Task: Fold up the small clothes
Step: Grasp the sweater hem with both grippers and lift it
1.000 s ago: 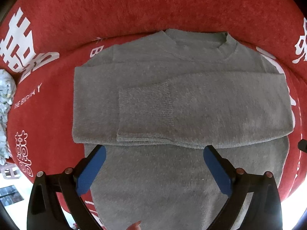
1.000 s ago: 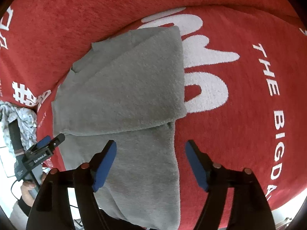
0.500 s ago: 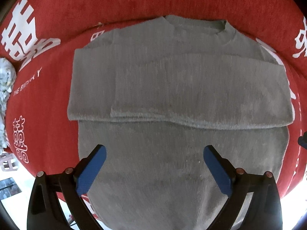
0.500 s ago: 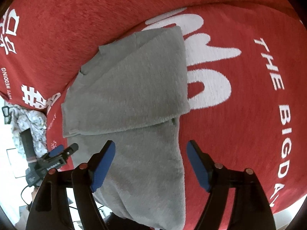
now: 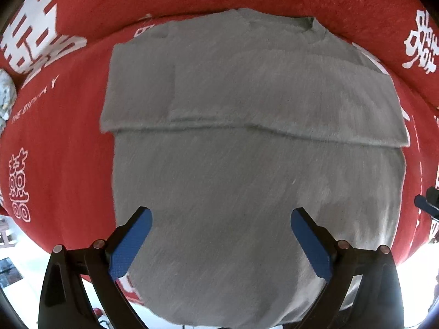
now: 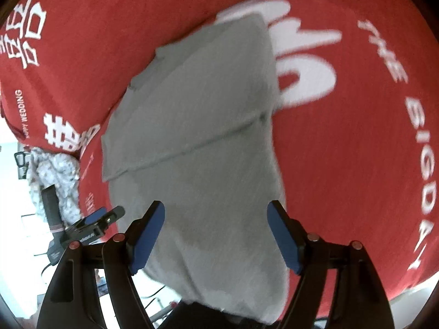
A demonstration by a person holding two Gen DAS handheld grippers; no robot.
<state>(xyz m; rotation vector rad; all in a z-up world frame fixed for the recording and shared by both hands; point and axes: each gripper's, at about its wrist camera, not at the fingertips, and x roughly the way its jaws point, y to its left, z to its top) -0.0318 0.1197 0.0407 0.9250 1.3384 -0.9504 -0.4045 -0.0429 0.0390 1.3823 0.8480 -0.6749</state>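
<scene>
Both left tongs (image 5: pixel 219 242) and right tongs (image 6: pixel 215 237) stand wide, empty, above the grey sweater's (image 5: pixel 247 181) hem. Risk: gripping only 1 layer there skews the fold over its crossed sleeves (image 5: pixel 274 101).

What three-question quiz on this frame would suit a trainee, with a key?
1. True or false: both sleeves of the grey sweater already lie folded across its chest.
2. Which tool is pinching fabric? A) left tool B) right tool C) neither
3. Fill in: the sweater lies on a ____ blanket with white lettering.

Key: 1 true; 2 C, both stand open above the lower body; 3 red.
</scene>
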